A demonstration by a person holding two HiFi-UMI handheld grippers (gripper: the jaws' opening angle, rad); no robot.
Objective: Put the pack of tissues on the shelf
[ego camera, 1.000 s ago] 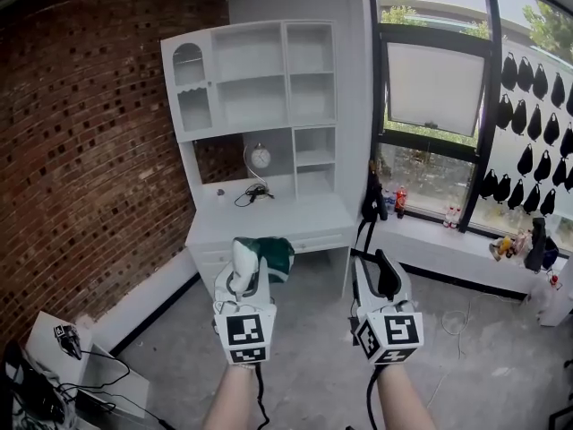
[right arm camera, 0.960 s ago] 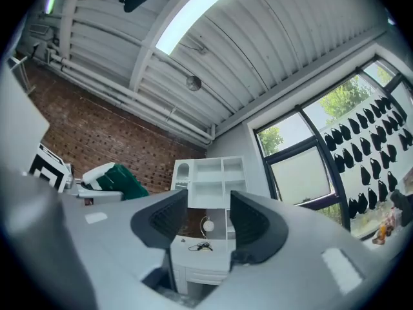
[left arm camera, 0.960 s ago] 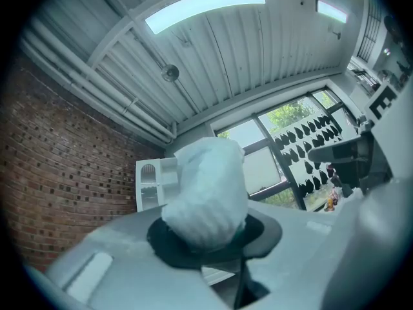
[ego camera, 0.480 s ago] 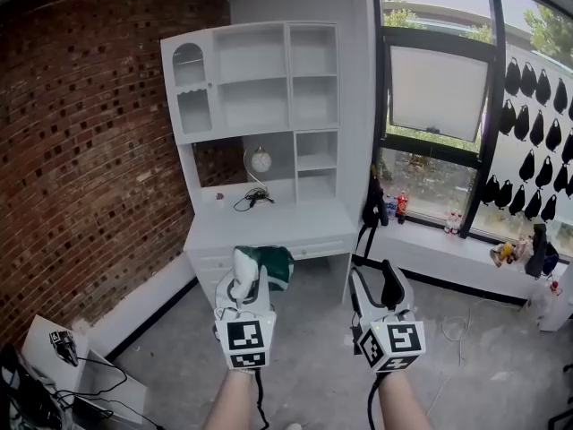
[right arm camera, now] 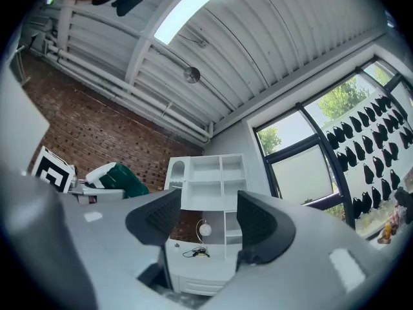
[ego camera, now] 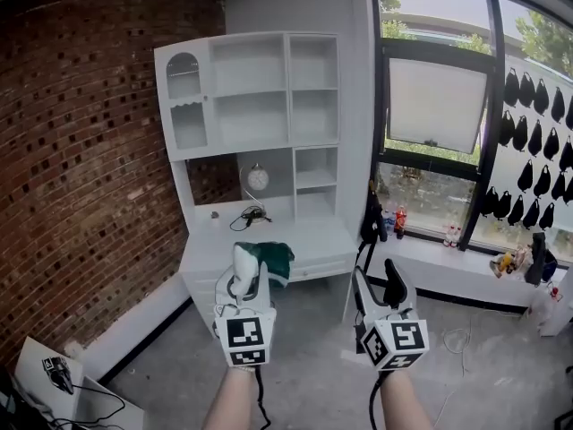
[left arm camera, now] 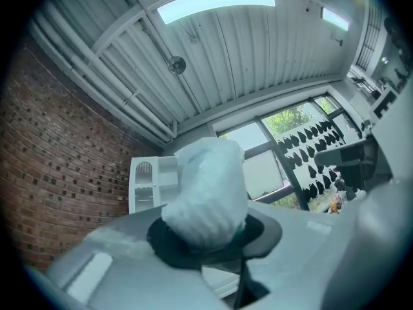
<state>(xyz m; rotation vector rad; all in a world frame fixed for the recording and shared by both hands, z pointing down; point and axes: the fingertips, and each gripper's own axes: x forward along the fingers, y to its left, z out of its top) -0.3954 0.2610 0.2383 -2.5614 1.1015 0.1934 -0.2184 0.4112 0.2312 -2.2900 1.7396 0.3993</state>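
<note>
nearest, the left gripper point(ego camera: 244, 269) pinches the green-and-white pack of tissues point(ego camera: 273, 258) held in the air, the right gripper point(ego camera: 377, 280) beside it has just spread its jaws, empty, and the white shelf point(ego camera: 260, 88) stands well beyond.

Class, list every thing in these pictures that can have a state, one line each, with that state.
left tool, shut on the pack of tissues
pack of tissues, gripped, held in the air
right tool, open, jaws just opening, nothing between them
shelf, upper compartments look empty
ceiling light, on
</note>
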